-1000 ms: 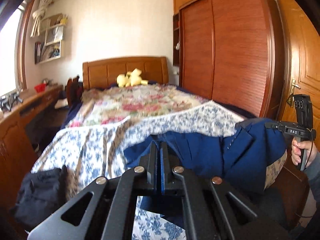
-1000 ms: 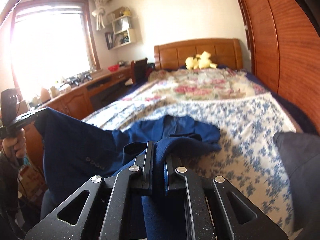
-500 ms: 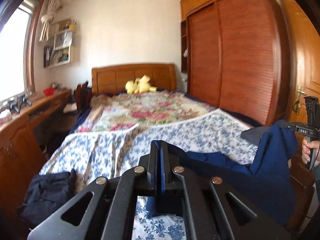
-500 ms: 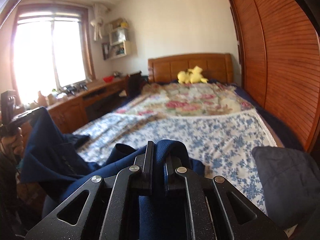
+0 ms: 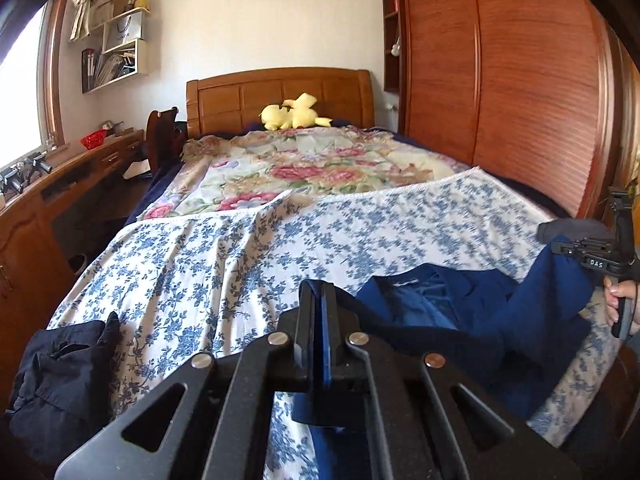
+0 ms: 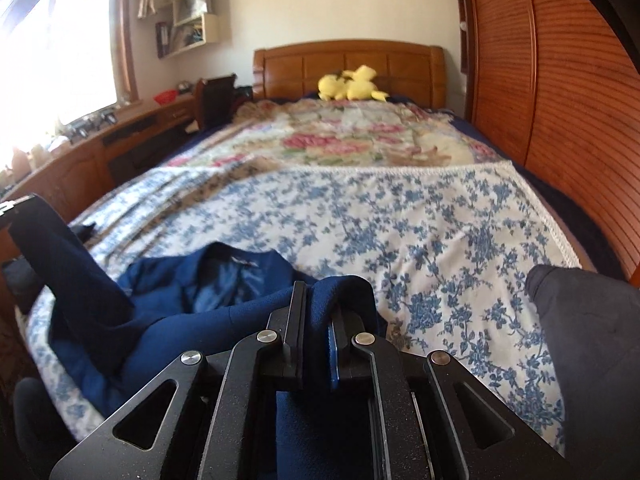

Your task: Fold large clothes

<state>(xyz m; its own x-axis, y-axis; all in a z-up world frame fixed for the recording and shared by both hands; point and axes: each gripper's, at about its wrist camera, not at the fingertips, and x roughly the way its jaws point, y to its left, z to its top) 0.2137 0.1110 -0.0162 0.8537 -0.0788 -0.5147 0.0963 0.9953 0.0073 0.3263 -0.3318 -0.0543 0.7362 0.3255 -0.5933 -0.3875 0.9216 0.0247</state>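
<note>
A navy blue suit jacket (image 5: 460, 320) lies at the foot of the bed on the blue-flowered sheet (image 5: 248, 264), collar and lining up. My left gripper (image 5: 319, 304) is shut on one edge of it. My right gripper (image 6: 318, 304) is shut on another edge; the jacket (image 6: 192, 292) sags between the two and rests partly on the sheet (image 6: 420, 240). The right gripper also shows at the right of the left wrist view (image 5: 560, 247), and the left gripper at the left edge of the right wrist view (image 6: 12, 210).
A dark folded garment (image 5: 60, 376) lies at the bed's near left corner, a grey one (image 6: 588, 336) at the near right. A yellow plush toy (image 5: 294, 114) sits by the headboard. A wooden wardrobe (image 5: 520, 80) runs along the right, a desk (image 5: 48, 196) along the left.
Both grippers have come down and forward over the bed with the jacket. The jacket hung lifted in the air before; now its collar part lies on the sheet.
</note>
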